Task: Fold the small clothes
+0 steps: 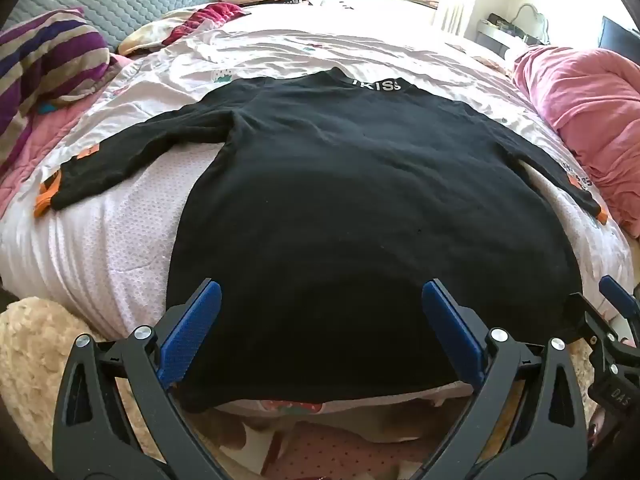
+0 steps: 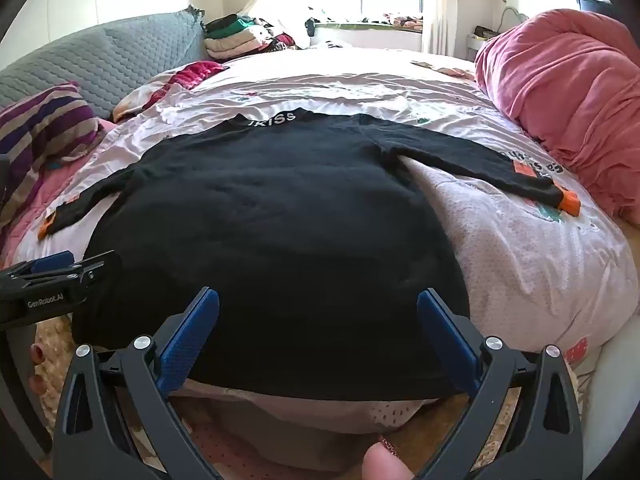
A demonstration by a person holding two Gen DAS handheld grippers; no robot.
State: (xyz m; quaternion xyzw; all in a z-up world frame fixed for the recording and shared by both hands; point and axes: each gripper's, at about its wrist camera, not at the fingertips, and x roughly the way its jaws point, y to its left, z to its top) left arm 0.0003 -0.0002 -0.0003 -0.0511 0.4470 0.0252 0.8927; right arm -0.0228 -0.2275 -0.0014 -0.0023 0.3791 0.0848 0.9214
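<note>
A black long-sleeved top lies flat on the bed, collar with white letters at the far end, both sleeves spread out, orange cuffs at their ends. My left gripper stands open over the left part of the hem, nothing between its blue pads. My right gripper is open too, over the right part of the hem. The right gripper shows at the right edge of the left wrist view. The left gripper shows at the left edge of the right wrist view.
A pale pink sheet covers the bed. A pink duvet is bunched on the right. A striped pillow and a grey headboard are at the left. Folded clothes are stacked at the far end. A fluffy rug lies below.
</note>
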